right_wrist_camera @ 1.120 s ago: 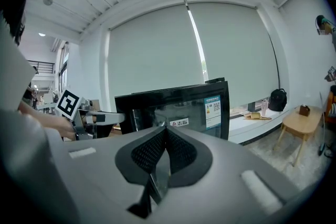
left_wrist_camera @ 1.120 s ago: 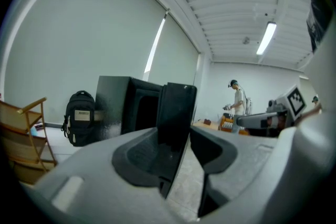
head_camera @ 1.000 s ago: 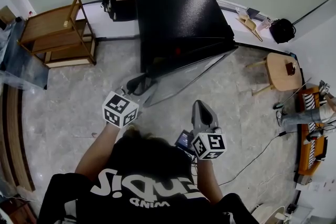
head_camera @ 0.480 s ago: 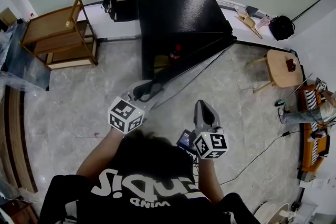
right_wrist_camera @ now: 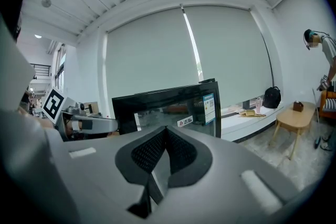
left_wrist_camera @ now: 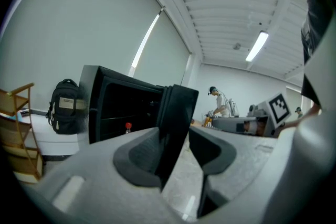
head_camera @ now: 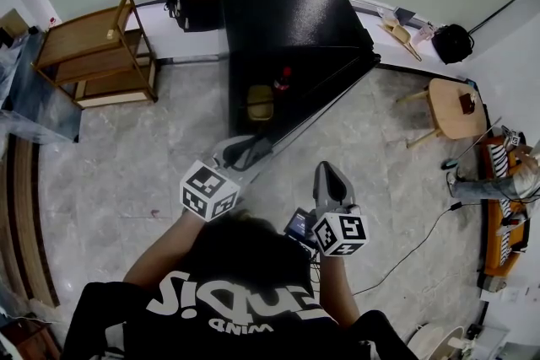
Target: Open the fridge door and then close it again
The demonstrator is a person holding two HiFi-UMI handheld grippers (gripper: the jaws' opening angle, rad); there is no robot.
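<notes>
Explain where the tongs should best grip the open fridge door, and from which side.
Grip the fridge door at its free vertical edge, the one that swings out, coming edge-on from the room side. The panel is thin and flat, so it slips between the jaws; that edge probably gives most leverage. The left tongs straddle it there.

The left tool [left_wrist_camera: 176, 152] straddles the open fridge door [left_wrist_camera: 178, 107] edge-on, jaws apart.
</notes>
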